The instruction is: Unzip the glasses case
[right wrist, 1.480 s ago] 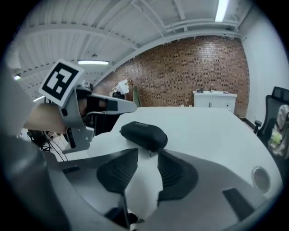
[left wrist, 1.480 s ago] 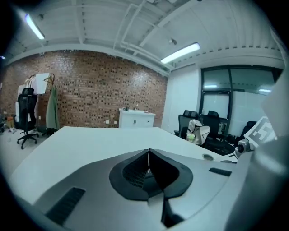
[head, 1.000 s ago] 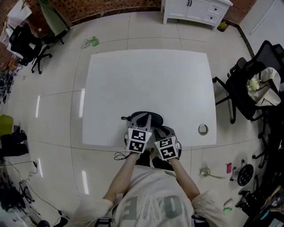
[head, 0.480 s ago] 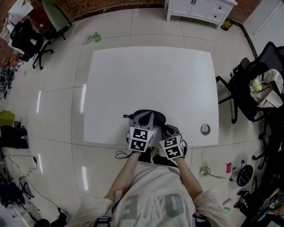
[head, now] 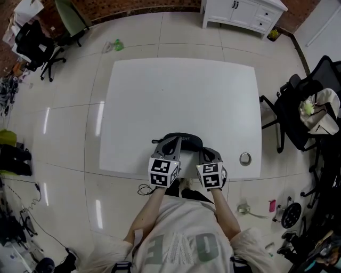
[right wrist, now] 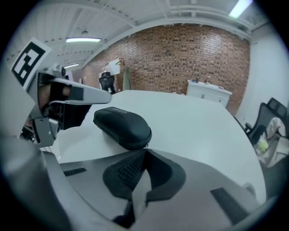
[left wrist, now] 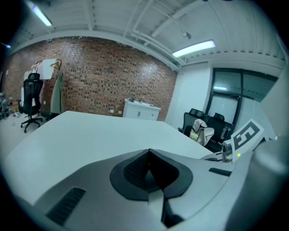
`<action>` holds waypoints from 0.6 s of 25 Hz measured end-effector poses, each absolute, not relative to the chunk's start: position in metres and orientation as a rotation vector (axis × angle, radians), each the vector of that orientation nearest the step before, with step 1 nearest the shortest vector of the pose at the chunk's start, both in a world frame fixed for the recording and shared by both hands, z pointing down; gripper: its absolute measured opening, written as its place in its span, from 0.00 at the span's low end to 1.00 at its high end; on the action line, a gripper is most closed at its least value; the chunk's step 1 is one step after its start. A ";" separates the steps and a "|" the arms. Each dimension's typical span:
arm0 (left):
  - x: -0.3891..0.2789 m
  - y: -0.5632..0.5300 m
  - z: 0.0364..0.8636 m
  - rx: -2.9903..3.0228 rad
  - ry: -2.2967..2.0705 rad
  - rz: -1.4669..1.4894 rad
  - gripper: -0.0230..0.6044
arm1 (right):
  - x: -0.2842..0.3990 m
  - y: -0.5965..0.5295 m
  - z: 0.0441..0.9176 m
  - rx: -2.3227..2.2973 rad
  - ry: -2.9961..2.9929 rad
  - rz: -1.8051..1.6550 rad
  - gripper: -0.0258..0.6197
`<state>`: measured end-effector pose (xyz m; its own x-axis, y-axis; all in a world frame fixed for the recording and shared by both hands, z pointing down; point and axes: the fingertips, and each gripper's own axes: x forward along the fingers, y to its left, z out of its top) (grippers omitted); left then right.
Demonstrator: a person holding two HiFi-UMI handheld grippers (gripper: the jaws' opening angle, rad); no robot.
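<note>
Change: right gripper (right wrist: pixel 144 152) jaws having just been closing, now pressing fully together; in the head view, sitting farther from the left gripper than a second ago, out by the case's right end.
Right tips: touching the near end of the case (right wrist: pixel 122 124), right at a small metal pull (right wrist: pixel 146 146); not showing clearly whether pinching it.
Meaning: probably gripping or trying for the pull; case lying closed, unzipping not yet begun.
Left gripper (left wrist: pixel 149 152): jaws lying together, holding nothing between them; reaching over the case's left end, seemingly steadying it.
Case place: lying flat near the front edge of the worktop (head: pixel 181 90), long side running across, both grippers at it.
Around: ring (head: pixel 244 158) sitting on the worktop well right of the case; chair (head: pixel 298 114) and cabinet (head: pixel 242 11) standing off on the floor.
In the way: nothing crowding the case but the left gripper, lying over the far stretch of the zip; likely needing to be kept clear of the pull's path.
</note>
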<state>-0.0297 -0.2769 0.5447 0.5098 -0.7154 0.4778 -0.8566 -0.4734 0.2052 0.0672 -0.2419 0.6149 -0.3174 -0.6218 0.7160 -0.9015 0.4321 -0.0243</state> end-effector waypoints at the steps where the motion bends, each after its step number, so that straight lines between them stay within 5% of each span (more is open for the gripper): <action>1: -0.032 -0.275 0.542 2.330 -1.302 0.449 0.05 | 0.073 -0.242 0.613 1.319 -2.042 0.581 0.04; 15: -0.031 -0.250 0.564 2.298 -1.295 0.590 0.05 | -0.016 -0.167 0.616 0.874 -2.213 0.406 0.04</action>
